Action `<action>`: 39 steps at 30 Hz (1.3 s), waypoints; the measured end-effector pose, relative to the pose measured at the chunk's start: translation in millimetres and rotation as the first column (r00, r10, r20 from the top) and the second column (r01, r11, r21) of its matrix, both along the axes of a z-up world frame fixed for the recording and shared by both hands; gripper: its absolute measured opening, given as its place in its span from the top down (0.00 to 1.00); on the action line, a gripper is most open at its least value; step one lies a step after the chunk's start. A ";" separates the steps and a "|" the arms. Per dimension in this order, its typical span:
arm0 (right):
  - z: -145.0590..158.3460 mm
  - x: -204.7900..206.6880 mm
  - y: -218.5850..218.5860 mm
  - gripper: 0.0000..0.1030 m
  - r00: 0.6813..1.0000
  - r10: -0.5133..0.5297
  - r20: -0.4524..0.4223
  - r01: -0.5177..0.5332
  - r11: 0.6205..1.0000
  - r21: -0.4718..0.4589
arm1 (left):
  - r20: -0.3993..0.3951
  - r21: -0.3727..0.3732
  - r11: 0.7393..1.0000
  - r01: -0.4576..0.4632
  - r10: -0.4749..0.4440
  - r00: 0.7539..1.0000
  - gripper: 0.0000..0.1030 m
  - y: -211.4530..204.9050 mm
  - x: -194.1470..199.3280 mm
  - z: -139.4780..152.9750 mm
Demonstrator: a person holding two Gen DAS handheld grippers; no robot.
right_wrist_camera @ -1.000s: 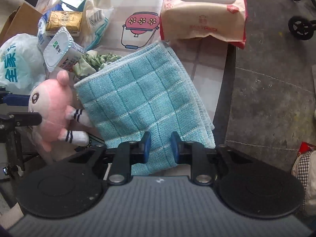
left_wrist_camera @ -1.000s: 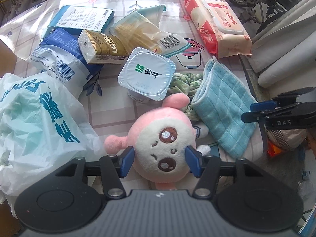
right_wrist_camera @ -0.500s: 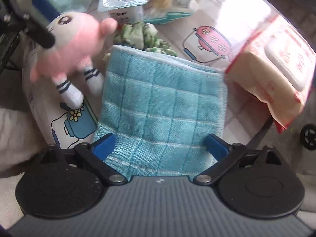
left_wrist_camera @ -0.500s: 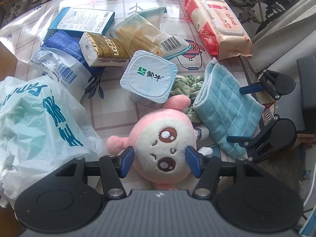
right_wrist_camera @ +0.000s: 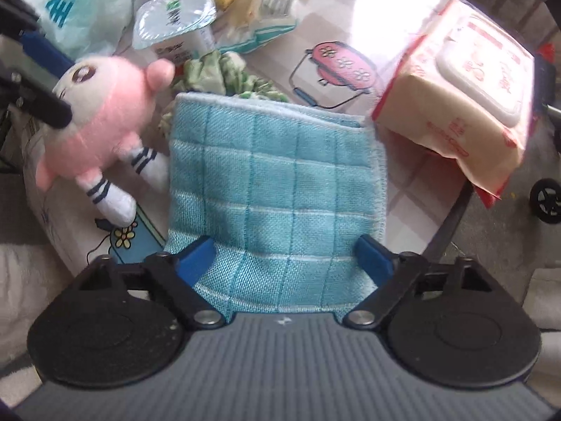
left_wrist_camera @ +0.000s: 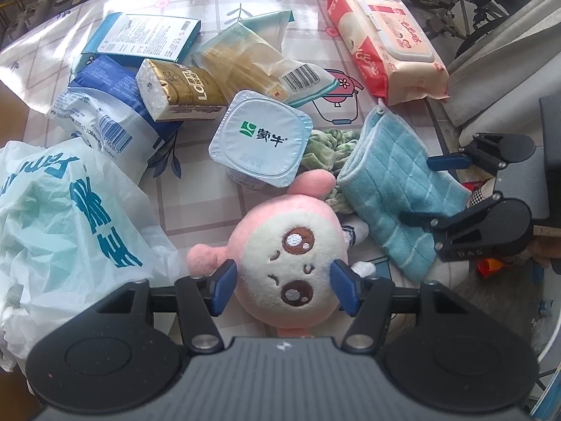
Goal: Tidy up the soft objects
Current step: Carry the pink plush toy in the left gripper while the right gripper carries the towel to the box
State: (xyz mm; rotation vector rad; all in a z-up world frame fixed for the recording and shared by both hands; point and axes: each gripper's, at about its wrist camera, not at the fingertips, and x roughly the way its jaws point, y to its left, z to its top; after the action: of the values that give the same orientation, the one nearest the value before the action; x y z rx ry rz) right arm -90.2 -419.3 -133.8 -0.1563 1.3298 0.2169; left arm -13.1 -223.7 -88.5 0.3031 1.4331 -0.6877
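Blue folded cloth [right_wrist_camera: 277, 189] lies between the closing, not yet gripping right gripper [right_wrist_camera: 284, 256] pads: soft, light; take its near edge. Left gripper [left_wrist_camera: 284, 291] squeezes the plush toy [left_wrist_camera: 291, 263] head.

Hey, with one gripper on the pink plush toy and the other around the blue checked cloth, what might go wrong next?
1. The right gripper is closing on the folded blue checked cloth, which overhangs the table edge; a shallow pinch may catch one layer, or let it slide off.
2. Lifting the cloth might drag the green scrunchie it overlaps.
3. The left gripper squeezes the round pink plush toy, which might squirt out.
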 end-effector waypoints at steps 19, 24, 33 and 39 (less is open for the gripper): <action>34.4 -38.6 -90.1 0.88 0.817 -0.557 -0.153 0.558 0.693 0.457 | 0.000 0.024 1.000 0.009 -0.009 1.000 0.31 -14.7 1.5 -8.6; 19.6 -38.8 -60.0 0.86 0.835 -0.512 -0.203 0.541 0.694 0.476 | 0.004 0.039 0.999 0.021 -0.021 1.000 0.31 -18.9 2.2 -9.3; -1.8 -18.0 -28.3 0.48 0.851 -0.473 -0.230 0.522 0.706 0.479 | -0.005 0.083 0.996 0.023 -0.023 1.000 0.24 -20.4 2.9 -18.7; -5.7 -14.6 -21.0 0.84 0.843 -0.483 -0.238 0.533 0.686 0.495 | 0.029 0.069 0.997 0.028 -0.030 0.999 0.31 -21.4 -0.4 -15.1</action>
State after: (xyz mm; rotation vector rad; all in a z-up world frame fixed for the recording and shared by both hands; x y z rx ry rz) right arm -104.7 -440.4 -139.5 0.7232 1.2971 0.1179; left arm -13.6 -245.1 -103.6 0.3866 1.4278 -0.6556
